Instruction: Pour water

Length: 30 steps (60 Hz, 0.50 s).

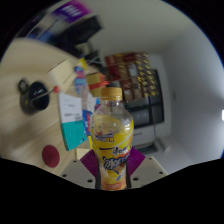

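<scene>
Yellow liquid fills the one plastic bottle (111,135) that we see standing upright between the fingers of the gripper (112,168). Its lower body sits against the purple pads (90,163) on both sides, so we judge the fingers to be pinching the bottle. The orange cap (111,95) is on.

From left to right we count: one black cup-like object (37,95) on the pale tabletop (30,130), seen from above; one blue-and-white carton (72,115) just left of the bottle; the bottle itself at centre; and, beyond it, one display shelf (135,75) crowded with small packages too blurred for us to count. No other gripper shows.

We judge the step in hand to be carrying the held bottle toward a receiving vessel, most plausibly the black cup. To do it well, we keep the grip low and firm so the smooth label does not slip, keep the bottle upright until its mouth is over the vessel, and note that the cap must come off before any liquid can flow.
</scene>
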Tool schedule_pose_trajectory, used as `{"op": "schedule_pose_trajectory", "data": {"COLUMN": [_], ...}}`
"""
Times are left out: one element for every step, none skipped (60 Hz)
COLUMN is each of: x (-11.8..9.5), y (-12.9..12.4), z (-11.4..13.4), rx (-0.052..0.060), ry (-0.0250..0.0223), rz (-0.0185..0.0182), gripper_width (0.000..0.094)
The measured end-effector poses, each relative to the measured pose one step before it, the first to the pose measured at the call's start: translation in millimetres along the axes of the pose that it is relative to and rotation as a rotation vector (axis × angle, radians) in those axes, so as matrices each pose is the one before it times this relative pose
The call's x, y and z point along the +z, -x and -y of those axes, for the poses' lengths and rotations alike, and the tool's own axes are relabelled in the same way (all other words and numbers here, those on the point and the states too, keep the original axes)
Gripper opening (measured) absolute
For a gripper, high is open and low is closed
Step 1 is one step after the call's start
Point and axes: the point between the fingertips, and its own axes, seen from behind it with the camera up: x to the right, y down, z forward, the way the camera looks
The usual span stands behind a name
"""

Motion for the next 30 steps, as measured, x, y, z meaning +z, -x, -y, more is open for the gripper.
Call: {"op": "schedule_pose_trajectory", "data": {"x": [-5.00,-5.23,-1.30,-2.92,-1.36,0.67,-2.09,-1.40,-1.27,0.37,8.06,-1.85,-8.78,-1.90,-1.23,-1.84,-1.94,4.97,-8.75,-1.65,-1.39,4.87,-2.62,-6.30,-0.30,-1.07,-1.70,-2.07,-10.33,-3.21], "y": [-6.84,2.11,5.17,0.19,4.83,8.28,-1.79,2.37,1.33,6.16,1.18,1.01,-8.79,2.69,1.11,1.11,-0.21,7.35,-8.65,-0.22,0.36,8.55,1.54,-7.88,1.07,1.07,0.87,0.46,3.90,0.24], "z": [-10.70,5.58,4.80,3.57,5.55,8.44,1.61,2.55,1.38,5.41,-0.55,1.00,-11.64,1.72,0.44,0.12,-0.83,12.98,-15.92,-1.65,-1.59,23.06,-0.80,-27.75,-0.02,-0.22,-0.33,-0.54,-2.33,-0.63], "rx": [-0.0688,-0.0662,-0.0639,-0.0582,-0.0543,-0.0523,-0.0552,-0.0533,-0.0521,-0.0483,-0.0414,-0.0381,-0.0406,-0.0298,-0.0292,-0.0273,-0.0262,-0.0172,-0.0323,-0.0228,-0.0188,-0.0030,-0.0103,-0.0160,-0.0051,-0.0045,-0.0055,-0.0049,-0.0006,-0.0011], "ry": [-0.00801,0.00641,0.00154,-0.00485,-0.00515,-0.00392,-0.00598,0.00175,0.00414,0.00428,-0.00640,-0.00069,-0.00379,-0.00370,-0.00167,0.00063,0.00187,0.00480,0.00195,0.00363,0.00326,0.00771,0.00485,-0.00321,0.00084,0.00015,0.00046,-0.00027,-0.00441,-0.00232], "rz": [0.01394,-0.00624,0.00341,0.00245,0.00208,0.00115,-0.00306,-0.00390,-0.00392,-0.00046,0.00428,0.00068,0.00751,0.00460,0.00383,0.00086,-0.00271,-0.00903,-0.00041,-0.00237,0.00005,-0.00099,0.00399,0.01412,0.00613,0.00428,0.00167,-0.00032,-0.00334,-0.00372], "gripper_width": [0.0339,0.0340,0.0341,0.0344,0.0342,0.0342,0.0342,0.0342,0.0343,0.0341,0.0346,0.0344,0.0345,0.0346,0.0347,0.0347,0.0345,0.0342,0.0348,0.0344,0.0342,0.0342,0.0342,0.0345,0.0343,0.0344,0.0343,0.0342,0.0343,0.0341]}}
